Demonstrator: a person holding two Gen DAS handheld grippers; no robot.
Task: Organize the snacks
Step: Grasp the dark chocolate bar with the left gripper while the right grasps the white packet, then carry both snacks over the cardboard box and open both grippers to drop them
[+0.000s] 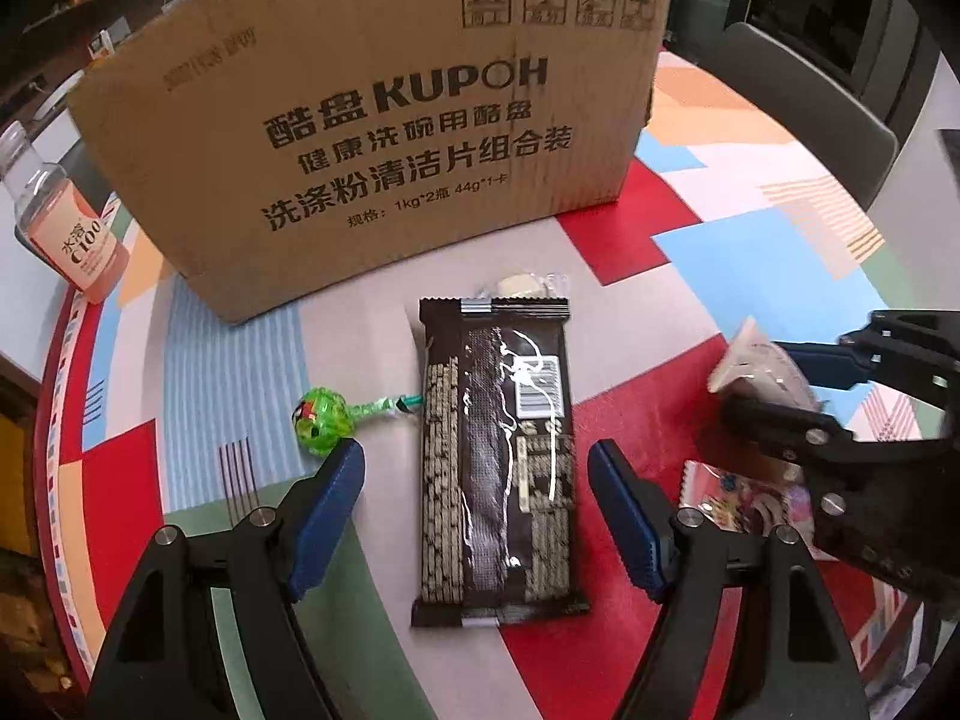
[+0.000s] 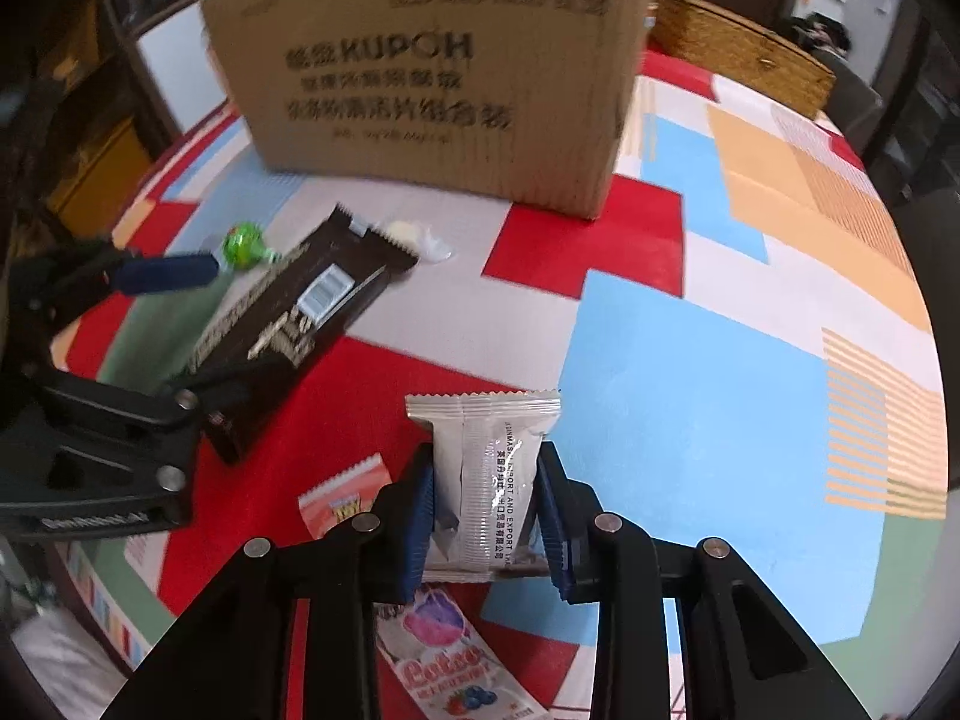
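Both hand-held grippers are at work: the left hand-held gripper [image 1: 477,516] hangs with its blue pads spread wide on either side of the dark snack bar, touching nothing, while the right hand-held gripper [image 2: 487,516] is clamped on a silver snack packet [image 2: 486,474], which stands upright between its pads, clear of the tabletop [image 2: 690,372].

Largest on the patchwork tabletop is the cardboard box [image 1: 372,120], standing toward the far edge with its printed side facing the cameras; its open top is out of view. It is probably where the snacks belong, though that is a guess. Left of it, near the left edge, stands a pink drink bottle [image 1: 66,222].

In front of the box lies the dark snack bar [image 1: 495,456], flat, lengthwise toward the box. Near the front edge, under and beside the right hand-held gripper, lie a pink Lotso packet [image 2: 444,666] and a small red-and-white packet [image 2: 342,498]. A green lollipop [image 1: 318,420] lies just left of the bar, its stick reaching the bar's edge. A small white candy [image 1: 522,285] sits at the bar's far end.

Risks, as I judge them: the two grippers are near each other, so a careless lift could knock them together. The left pad sits beside the lollipop and could drag it. The thin silver packet could slip or crumple.
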